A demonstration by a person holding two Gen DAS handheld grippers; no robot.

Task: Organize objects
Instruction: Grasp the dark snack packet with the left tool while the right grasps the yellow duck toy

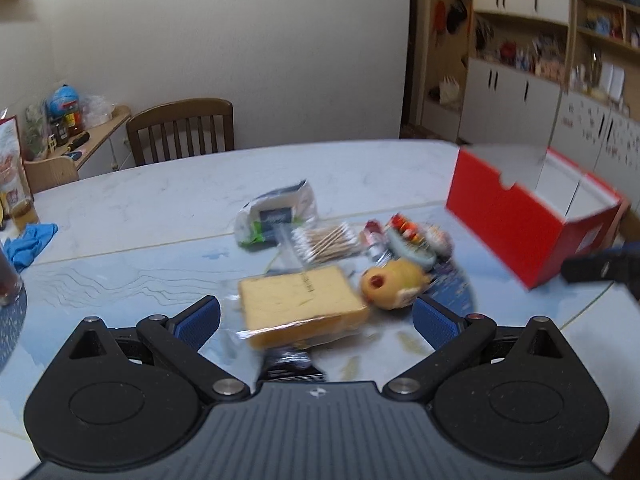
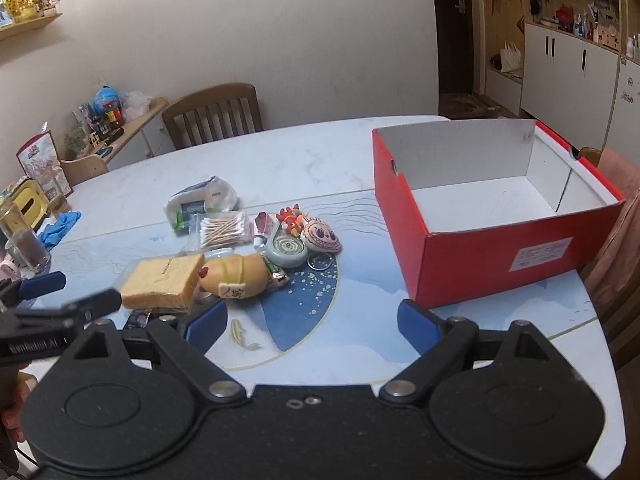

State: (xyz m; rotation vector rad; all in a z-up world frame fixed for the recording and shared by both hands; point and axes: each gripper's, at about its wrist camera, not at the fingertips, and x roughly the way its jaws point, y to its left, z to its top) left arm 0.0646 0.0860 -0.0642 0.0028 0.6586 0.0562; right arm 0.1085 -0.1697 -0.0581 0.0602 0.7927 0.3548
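Left gripper [image 1: 316, 318]: jaws wide, empty, wrapped yellow sponge [image 1: 302, 306] between them. Right gripper [image 2: 312, 326]: jaws wide, empty; only its view shows the red box [image 2: 496, 236] interior.

Motion-blurred pile [image 1: 348, 256], perhaps toys; red box [image 1: 532, 216] edge-cropped.

1. One red cardboard box [image 2: 496, 256].
2. One yellow sponge [image 2: 160, 284] in clear wrap.
3. One pack of cotton swabs [image 2: 222, 230].
4. One tissue packet [image 2: 200, 204].
5. One hot-dog plush [image 2: 236, 274].
6. One wooden chair [image 2: 214, 114].
7. Two blue-padded grippers: left gripper [image 1: 316, 320], right gripper [image 2: 312, 324].
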